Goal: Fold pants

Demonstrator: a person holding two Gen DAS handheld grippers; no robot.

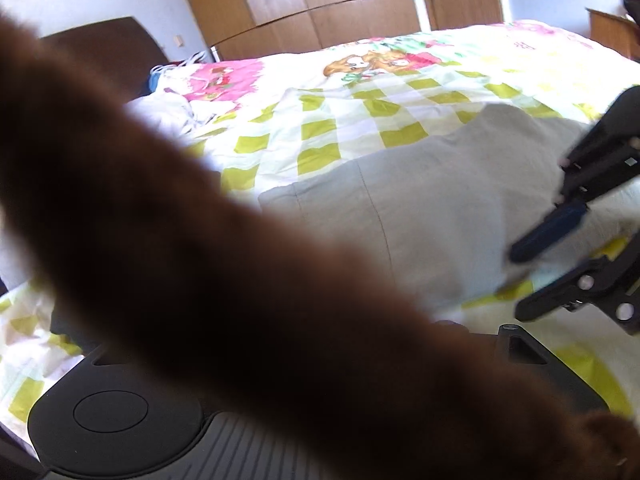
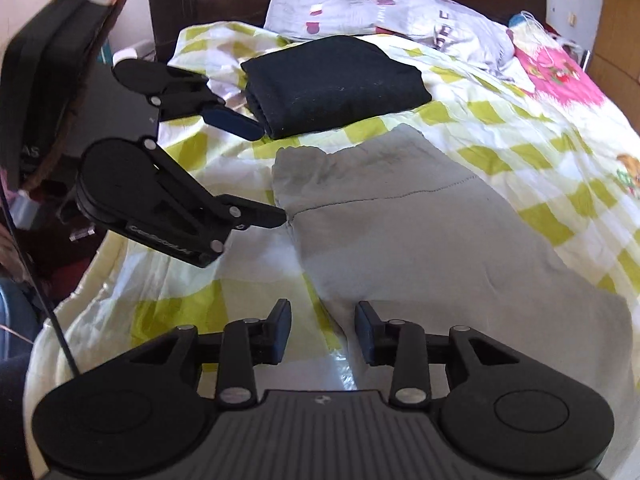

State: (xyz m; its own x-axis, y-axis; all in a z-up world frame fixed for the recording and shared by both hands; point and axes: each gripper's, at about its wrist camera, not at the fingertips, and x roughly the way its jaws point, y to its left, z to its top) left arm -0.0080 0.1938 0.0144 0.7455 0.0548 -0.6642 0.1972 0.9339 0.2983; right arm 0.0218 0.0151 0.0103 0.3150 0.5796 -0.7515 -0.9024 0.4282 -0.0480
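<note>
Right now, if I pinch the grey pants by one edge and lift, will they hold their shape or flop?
Probably flop: the grey pants lie limp, following the rumpled bedspread, with soft creases. They look like thin cloth, so likely light. Pushed, they would more likely bunch up than slide as one piece. Both the left gripper and right gripper stand open, holding nothing.

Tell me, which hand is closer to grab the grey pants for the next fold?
Probably the left. The left gripper stands open with one fingertip right at the edge of the grey pants. The right gripper is open too, but hangs above the cloth's near end, holding nothing.
</note>
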